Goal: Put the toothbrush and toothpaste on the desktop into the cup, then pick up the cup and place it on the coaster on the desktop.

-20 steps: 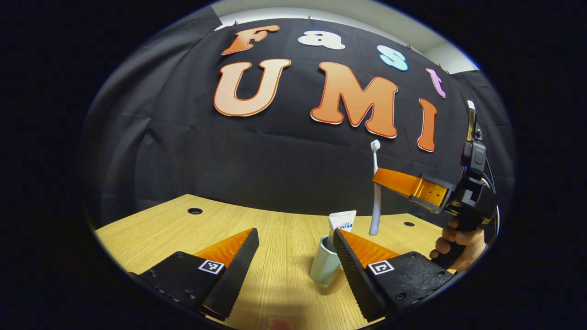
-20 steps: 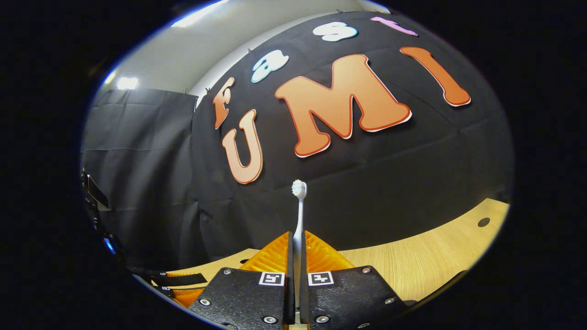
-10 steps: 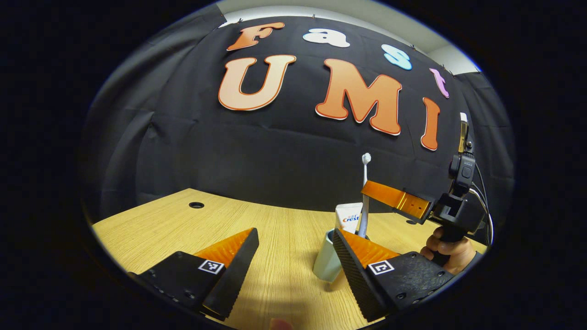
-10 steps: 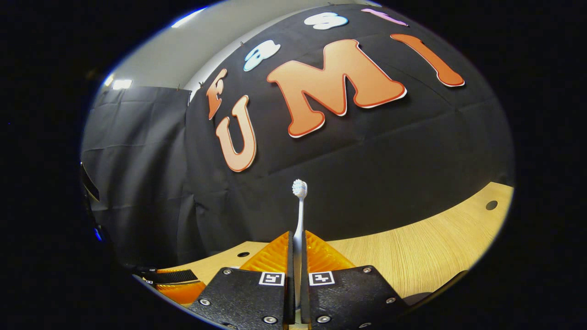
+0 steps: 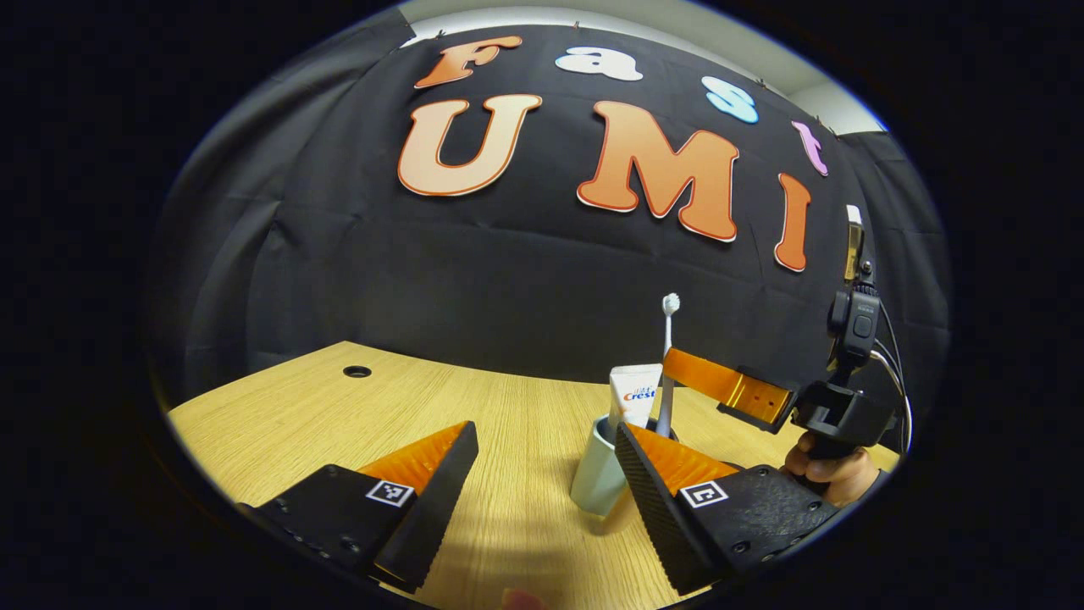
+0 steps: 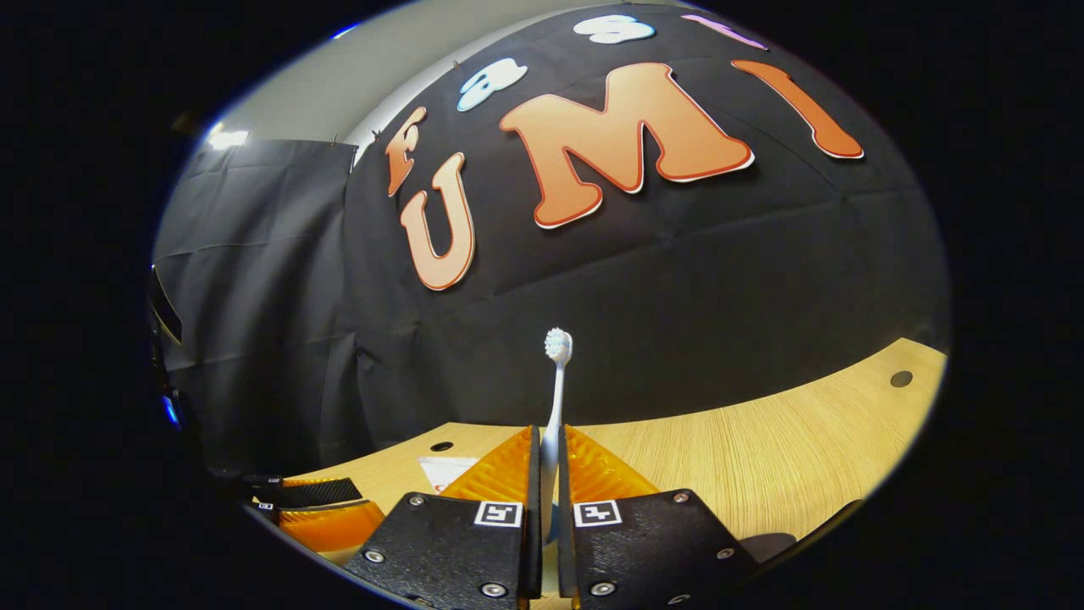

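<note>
- The desktop [image 5: 322, 415] lies broad and bare to the left of the cup, with cable holes far back; I have plenty of room there, and the booth wall stands well behind everything.
- My left gripper [image 5: 542, 483] idles with its jaws wide, low over the wood, the cup just ahead of its right finger.
- My right gripper [image 6: 548, 491] is clamped on the toothbrush [image 6: 555, 398], bristles up, shaft upright.
- The cup [image 5: 597, 474] stands upright on the desktop; the toothpaste [image 5: 633, 394] already sits in it, and the toothbrush's lower end appears to be inside the rim beside the tube.
- I judge the step in hand is dropping the brush in. Next I need to open the right jaws, then withdraw without nudging the cup.
- I cannot spot the coaster from here.
</note>
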`<state>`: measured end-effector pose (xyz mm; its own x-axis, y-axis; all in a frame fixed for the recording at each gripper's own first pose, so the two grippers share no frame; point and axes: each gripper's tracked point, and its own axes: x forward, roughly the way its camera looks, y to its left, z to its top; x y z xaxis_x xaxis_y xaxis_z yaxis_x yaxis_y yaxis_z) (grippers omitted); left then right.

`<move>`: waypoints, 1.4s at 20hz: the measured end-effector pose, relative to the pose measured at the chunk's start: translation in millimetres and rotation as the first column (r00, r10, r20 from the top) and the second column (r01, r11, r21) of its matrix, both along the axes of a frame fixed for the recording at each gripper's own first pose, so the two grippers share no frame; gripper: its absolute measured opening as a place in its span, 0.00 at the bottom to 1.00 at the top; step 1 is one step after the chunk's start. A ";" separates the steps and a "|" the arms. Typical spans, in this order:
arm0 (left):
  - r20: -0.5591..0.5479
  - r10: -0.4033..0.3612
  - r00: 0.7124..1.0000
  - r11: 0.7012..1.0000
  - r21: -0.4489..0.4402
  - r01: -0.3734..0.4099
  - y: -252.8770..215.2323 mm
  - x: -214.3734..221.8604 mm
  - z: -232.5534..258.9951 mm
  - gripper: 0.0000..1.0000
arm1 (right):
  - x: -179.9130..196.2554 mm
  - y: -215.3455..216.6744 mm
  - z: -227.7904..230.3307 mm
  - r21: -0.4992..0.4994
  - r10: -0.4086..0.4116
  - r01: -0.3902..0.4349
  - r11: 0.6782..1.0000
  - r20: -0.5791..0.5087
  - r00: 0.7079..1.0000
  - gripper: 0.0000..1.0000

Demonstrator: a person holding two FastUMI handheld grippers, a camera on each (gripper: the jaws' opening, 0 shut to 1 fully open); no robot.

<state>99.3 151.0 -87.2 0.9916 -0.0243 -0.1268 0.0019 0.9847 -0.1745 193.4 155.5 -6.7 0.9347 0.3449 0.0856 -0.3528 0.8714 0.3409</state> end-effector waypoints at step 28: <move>-0.242 -0.136 0.961 0.961 0.205 0.188 -56.3 36.1 62.9 0.97 | -101.5 -101.8 40.7 -0.143 -0.045 0.049 0.988 0.031 0.999 0.92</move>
